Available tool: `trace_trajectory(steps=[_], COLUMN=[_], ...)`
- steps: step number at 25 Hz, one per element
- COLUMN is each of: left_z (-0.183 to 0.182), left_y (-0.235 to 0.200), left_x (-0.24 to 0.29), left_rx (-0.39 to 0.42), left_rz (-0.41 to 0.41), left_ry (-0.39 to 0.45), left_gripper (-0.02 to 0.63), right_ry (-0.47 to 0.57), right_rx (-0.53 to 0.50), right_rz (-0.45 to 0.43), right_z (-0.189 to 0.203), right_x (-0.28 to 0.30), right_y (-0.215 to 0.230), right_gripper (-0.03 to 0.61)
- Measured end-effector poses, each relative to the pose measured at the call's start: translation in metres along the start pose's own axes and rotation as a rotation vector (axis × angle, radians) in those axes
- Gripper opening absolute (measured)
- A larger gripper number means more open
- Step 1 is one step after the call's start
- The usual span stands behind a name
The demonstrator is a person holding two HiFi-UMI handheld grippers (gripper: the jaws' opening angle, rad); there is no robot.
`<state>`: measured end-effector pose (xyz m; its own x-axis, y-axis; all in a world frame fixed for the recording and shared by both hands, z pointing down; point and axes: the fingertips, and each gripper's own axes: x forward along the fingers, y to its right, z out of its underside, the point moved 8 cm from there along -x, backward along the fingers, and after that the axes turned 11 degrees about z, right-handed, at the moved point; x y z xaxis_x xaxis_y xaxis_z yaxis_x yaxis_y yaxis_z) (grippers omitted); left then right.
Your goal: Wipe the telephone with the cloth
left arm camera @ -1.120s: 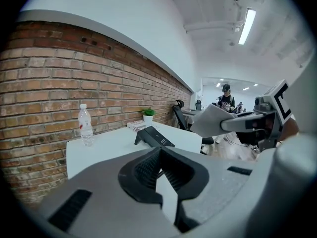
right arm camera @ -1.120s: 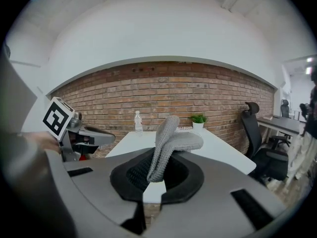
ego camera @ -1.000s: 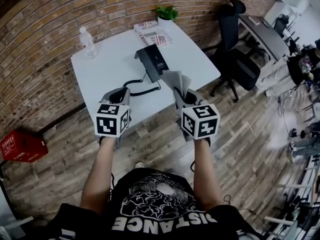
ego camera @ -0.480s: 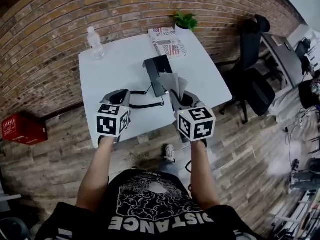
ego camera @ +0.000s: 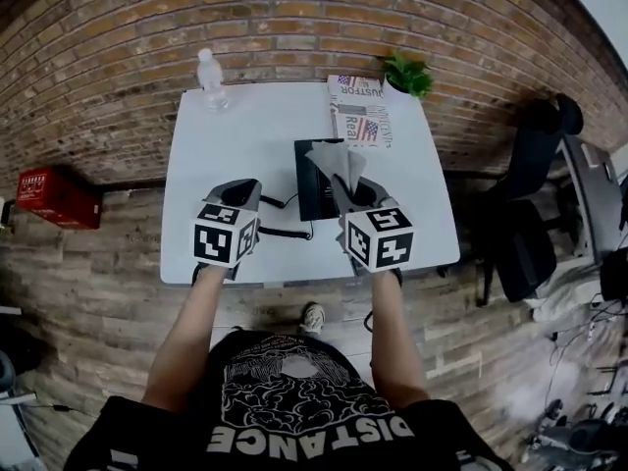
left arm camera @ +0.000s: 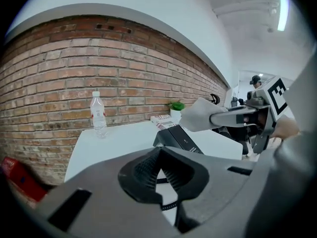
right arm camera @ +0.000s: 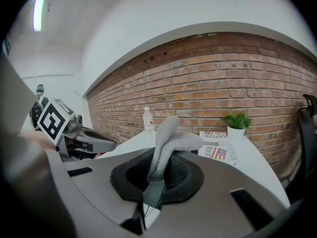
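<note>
1. Right now the step in hand looks like the approach: the cloth is gripped, but no wiping contact shows.
2. Nearest the person, the left tongs (ego camera: 243, 190) hover just left of the telephone (ego camera: 316, 186) with their ribbed pads brought together on nothing.
3. The right tongs (ego camera: 355, 194) hang over the telephone's near right corner, clamped on the grey cloth (ego camera: 334, 161). Its free fold stands up and flops forward above the set, and I cannot tell whether it touches.
4. The telephone is a black block lying flat on the white worktop (ego camera: 235, 135), at the near middle. Its long axis runs from the person's edge straight toward the brick wall (ego camera: 147, 27), roughly square to the worktop's edge. A coiled cord (ego camera: 280, 232) leaves its near end leftward. Which end is the front I cannot tell, since the cloth covers part of it.
5. Next move, as I judge it: lower the right tongs until the fold lies on the top face, then stroke along the long axis. The left tongs could steady the set, which looks light enough to slide.
6. Beyond the telephone lie a magazine (ego camera: 358, 108) and a potted plant (ego camera: 407, 72). A water bottle (ego camera: 208, 78) stands well to its far left.
</note>
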<state>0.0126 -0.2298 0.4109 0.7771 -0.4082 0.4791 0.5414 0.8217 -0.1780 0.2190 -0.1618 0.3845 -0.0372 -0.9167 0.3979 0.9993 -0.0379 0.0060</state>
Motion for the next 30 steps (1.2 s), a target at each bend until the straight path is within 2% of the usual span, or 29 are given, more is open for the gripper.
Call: trace_trajectory(steps=[12,23,30], left_z=[0.005,0.015,0.024], left_y=[0.015,0.023,0.03], left_x=[0.014,0.007,0.001], left_rx=[-0.1,-0.195,-0.217], left_rz=[-0.138,-0.226,-0.254], left_ry=[0.012,0.03,0.028], left_gripper=[0.005,0.005,0.005], right_ry=[0.014,-0.026,-0.077], right_rx=[-0.094,-0.237,-0.236], right_rz=[-0.171,-0.232,-0.279], right_z=[-0.017,-0.013,0.004], right_x=[0.071,0.12,0.131], right_y=[0.027,0.025,0.014], right_gripper=[0.012,0.012,0.012])
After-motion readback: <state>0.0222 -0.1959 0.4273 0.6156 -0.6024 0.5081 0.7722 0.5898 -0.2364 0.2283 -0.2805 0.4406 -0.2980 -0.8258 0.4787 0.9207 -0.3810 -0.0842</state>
